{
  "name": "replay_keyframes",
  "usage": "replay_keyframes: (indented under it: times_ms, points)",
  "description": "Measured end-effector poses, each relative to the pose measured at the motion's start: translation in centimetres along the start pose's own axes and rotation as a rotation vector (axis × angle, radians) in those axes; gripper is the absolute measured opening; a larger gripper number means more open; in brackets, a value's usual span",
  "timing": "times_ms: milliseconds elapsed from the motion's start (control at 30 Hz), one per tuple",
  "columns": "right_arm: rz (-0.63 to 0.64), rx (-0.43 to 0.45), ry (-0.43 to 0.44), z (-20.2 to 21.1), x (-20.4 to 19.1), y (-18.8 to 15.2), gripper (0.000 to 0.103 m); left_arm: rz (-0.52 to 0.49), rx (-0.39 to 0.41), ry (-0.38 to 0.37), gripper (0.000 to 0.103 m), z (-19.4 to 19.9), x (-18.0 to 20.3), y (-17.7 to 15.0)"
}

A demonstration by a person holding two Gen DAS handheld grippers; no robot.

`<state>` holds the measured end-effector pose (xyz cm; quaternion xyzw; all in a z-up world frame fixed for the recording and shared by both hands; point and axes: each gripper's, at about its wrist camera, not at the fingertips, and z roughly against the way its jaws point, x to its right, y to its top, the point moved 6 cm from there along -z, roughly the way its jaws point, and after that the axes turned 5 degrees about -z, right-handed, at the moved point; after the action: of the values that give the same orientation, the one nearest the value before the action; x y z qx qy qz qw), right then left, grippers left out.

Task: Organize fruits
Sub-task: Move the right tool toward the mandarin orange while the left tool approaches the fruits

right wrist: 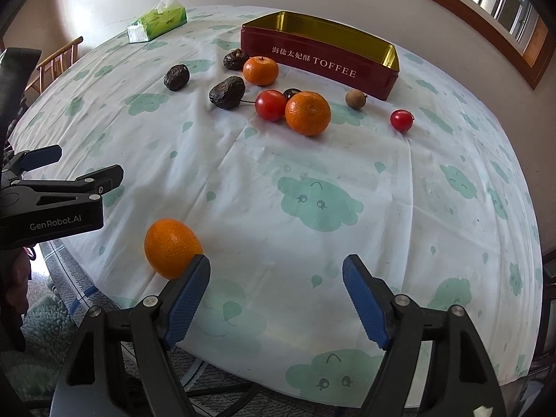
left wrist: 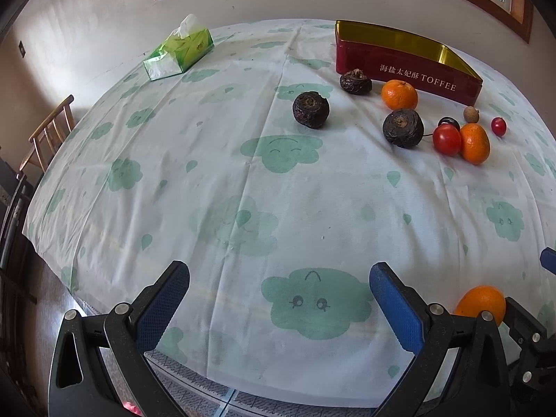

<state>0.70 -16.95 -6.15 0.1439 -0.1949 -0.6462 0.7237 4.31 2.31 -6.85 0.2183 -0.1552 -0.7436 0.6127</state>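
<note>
A red toffee tin (right wrist: 323,59) with an open gold inside stands at the far side of the table, also in the left wrist view (left wrist: 410,66). In front of it lie three dark wrinkled fruits (right wrist: 227,92), two oranges (right wrist: 308,113), two red tomatoes (right wrist: 270,105) and a small brown longan (right wrist: 355,99). A third orange (right wrist: 172,252) lies near the front edge, just left of my right gripper (right wrist: 276,274), which is open and empty. My left gripper (left wrist: 279,278) is open and empty over bare cloth; it shows at the left of the right wrist view (right wrist: 76,165).
A green tissue box (left wrist: 179,50) sits at the far left of the table. The cloud-print cloth (left wrist: 243,191) covers the table. A wooden chair (left wrist: 48,132) stands by the left edge. The wall and a window frame lie behind the tin.
</note>
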Motion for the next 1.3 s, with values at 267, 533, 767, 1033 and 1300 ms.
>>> replay_keyframes:
  times_ms: [267, 533, 767, 1033, 1300]
  points:
    - [0.063, 0.001, 0.025, 0.2, -1.4, 0.1, 0.072, 0.013, -0.008, 0.005, 0.103, -0.2, -0.2, -0.1]
    - [0.077, 0.011, 0.111, 1.4, -2.2, 0.3, 0.07, 0.024, -0.004, 0.015, 0.103, 0.0, -0.8, 0.0]
    - [0.144, -0.007, 0.164, 1.2, -4.5, 0.3, 0.065, 0.038, -0.013, 0.026, 0.102, -0.1, -1.4, 0.0]
    - [0.173, -0.019, 0.192, 1.1, -5.5, 0.2, 0.054, 0.06, -0.021, 0.032, 0.102, -0.3, -2.2, -0.1]
    - [0.16, -0.019, 0.165, 1.2, -5.0, 0.3, 0.054, 0.061, -0.022, 0.026, 0.102, -0.2, -2.8, -0.1]
